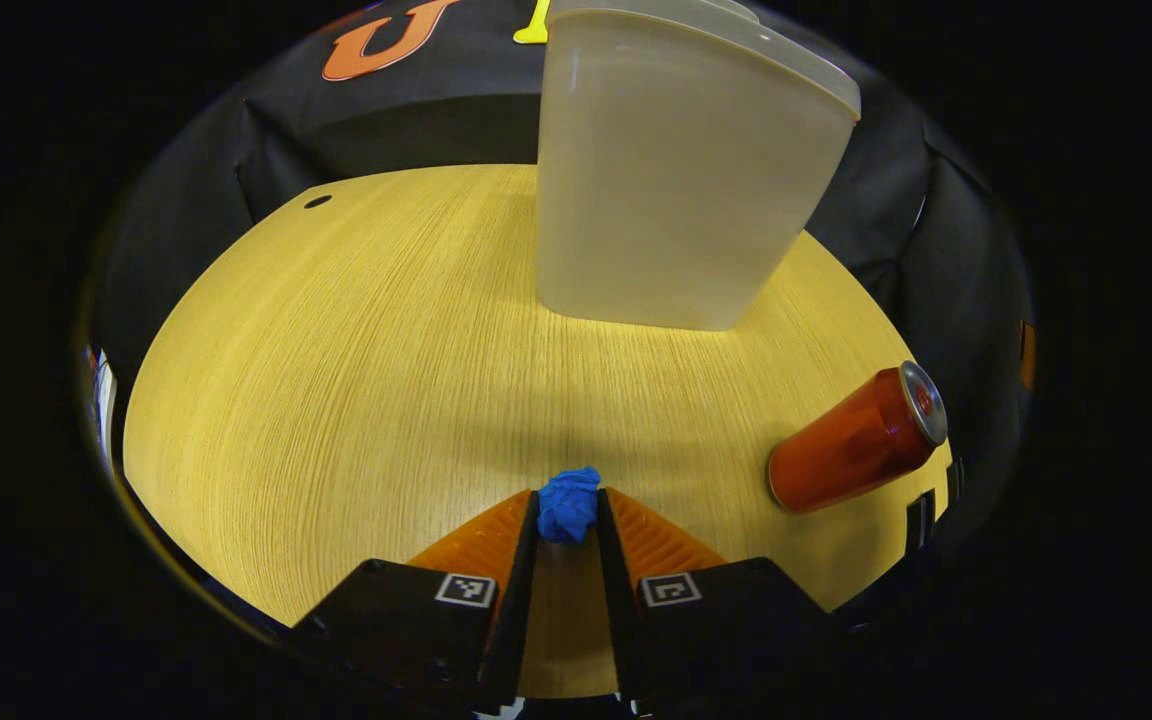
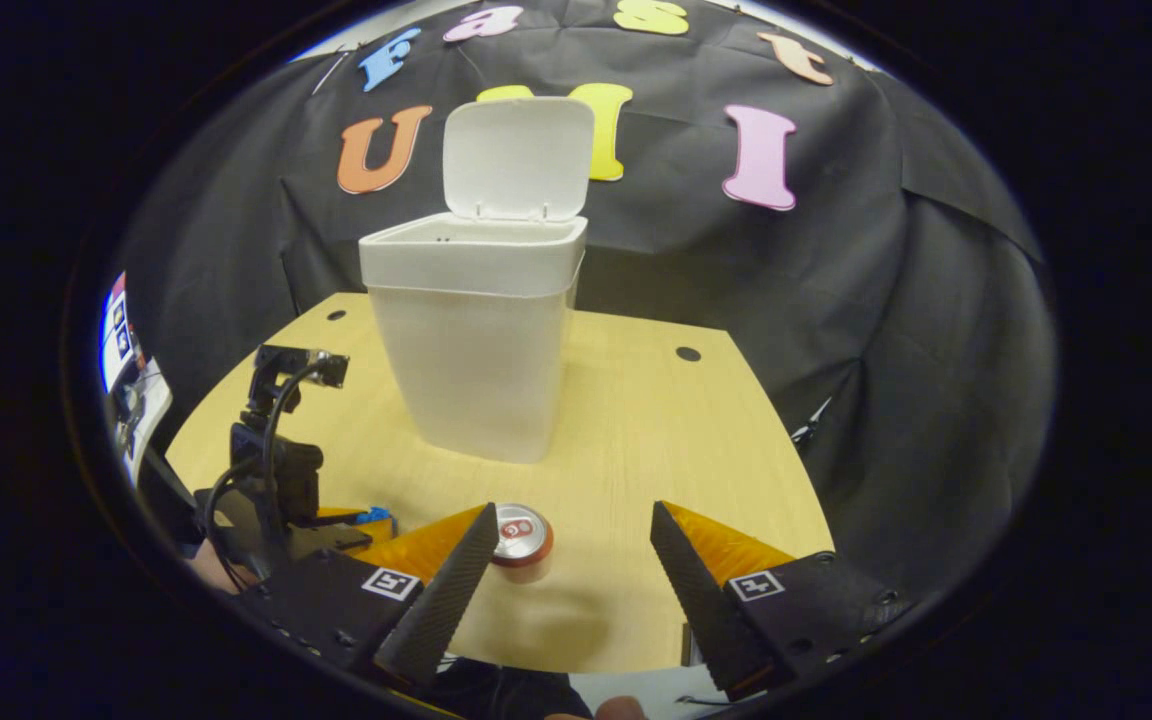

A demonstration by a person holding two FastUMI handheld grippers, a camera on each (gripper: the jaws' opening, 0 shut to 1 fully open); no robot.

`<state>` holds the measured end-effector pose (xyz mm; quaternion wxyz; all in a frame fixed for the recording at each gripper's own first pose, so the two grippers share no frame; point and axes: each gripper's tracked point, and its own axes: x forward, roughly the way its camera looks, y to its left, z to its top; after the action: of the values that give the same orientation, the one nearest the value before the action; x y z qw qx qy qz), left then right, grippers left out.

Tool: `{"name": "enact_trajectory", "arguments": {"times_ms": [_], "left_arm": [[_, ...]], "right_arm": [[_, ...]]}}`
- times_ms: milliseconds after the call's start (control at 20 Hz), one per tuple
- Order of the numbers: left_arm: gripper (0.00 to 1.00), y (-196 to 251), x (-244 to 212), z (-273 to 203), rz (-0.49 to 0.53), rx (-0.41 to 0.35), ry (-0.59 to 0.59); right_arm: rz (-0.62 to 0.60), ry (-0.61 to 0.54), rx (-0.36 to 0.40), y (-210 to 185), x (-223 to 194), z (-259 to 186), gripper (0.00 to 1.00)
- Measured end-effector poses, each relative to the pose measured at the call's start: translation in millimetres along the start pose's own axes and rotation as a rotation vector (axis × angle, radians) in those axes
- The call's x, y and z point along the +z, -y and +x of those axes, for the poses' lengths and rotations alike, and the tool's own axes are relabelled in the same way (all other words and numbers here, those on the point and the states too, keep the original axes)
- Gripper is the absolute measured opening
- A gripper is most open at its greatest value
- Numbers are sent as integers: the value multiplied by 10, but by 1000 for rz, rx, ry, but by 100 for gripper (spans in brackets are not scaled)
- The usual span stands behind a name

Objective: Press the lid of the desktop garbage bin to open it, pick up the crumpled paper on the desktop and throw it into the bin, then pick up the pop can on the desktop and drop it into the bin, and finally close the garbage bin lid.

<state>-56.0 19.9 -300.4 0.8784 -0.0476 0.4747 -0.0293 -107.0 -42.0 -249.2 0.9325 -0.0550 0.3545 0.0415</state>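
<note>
In the left gripper view, a blue crumpled paper (image 1: 569,503) sits between the fingertips of my left gripper (image 1: 568,512), which is shut on it low over the wooden table (image 1: 356,360). The white bin (image 1: 681,170) stands ahead and to the right, and a red pop can (image 1: 856,440) stands at the right. In the right gripper view, the bin (image 2: 481,340) has its lid (image 2: 516,158) standing up open. The can (image 2: 520,534) stands just ahead of my right gripper (image 2: 576,545), which is open and empty. The left gripper (image 2: 281,470) shows at the left with the paper (image 2: 374,515).
The round-edged table (image 2: 656,440) has small holes (image 2: 687,353) near its back corners. Black cloth walls close the booth behind and to the right. A hand holds the left gripper at the table's left edge.
</note>
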Motion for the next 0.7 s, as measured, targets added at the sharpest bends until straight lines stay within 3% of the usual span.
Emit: {"name": "enact_trajectory", "arguments": {"times_ms": [150,300,700], "left_arm": [[29,-13,385,-210,3,-13,16],[27,-14,970,-536,4,-25,64],[26,-93,3185,-1614,16,-33,304]], "right_arm": [[8,-6,11,-32,-33,19,96],[7,-10,40,-143,-90,27,96],[32,-105,86,-401,-542,328,96]]}}
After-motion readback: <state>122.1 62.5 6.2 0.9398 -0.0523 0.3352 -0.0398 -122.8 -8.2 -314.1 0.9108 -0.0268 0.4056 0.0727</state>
